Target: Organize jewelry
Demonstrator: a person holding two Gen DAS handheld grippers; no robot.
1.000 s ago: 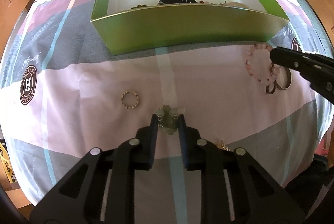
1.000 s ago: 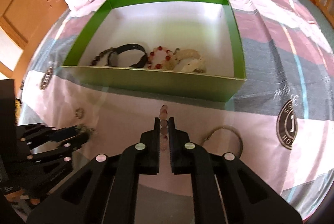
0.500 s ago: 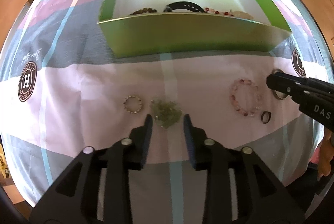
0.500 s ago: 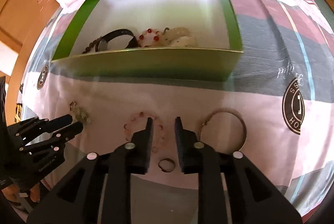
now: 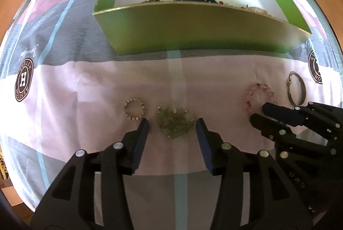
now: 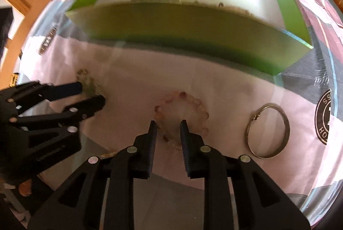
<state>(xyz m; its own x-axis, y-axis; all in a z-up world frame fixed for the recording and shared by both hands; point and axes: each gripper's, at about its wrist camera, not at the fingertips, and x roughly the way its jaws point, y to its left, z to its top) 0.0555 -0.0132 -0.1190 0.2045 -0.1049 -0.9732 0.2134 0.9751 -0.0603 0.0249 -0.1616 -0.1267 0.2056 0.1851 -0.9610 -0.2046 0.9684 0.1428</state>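
Ahead of my left tongs (image 5: 172,122) the green box (image 5: 193,32) raises its near wall across the bed (image 5: 85,84), so I can only enter it from above. Bare sheet runs between that wall and the jewelry row. My tongs straddle the green bead cluster (image 5: 174,121), with the small beaded ring (image 5: 134,108) just beside the left fingertip. My right tongs (image 6: 168,126) crowd the pink bead bracelet (image 6: 184,114); the metal bangle (image 6: 268,130) lies apart.

My matt black plastic fingers (image 5: 143,129) are hovering over soft printed cloth on the bed (image 5: 85,84). A shiny metal bangle (image 6: 268,131) is gleaming, glassy pink beads (image 6: 182,116) are glinting, and the green box (image 5: 193,30) is looking like smooth card.
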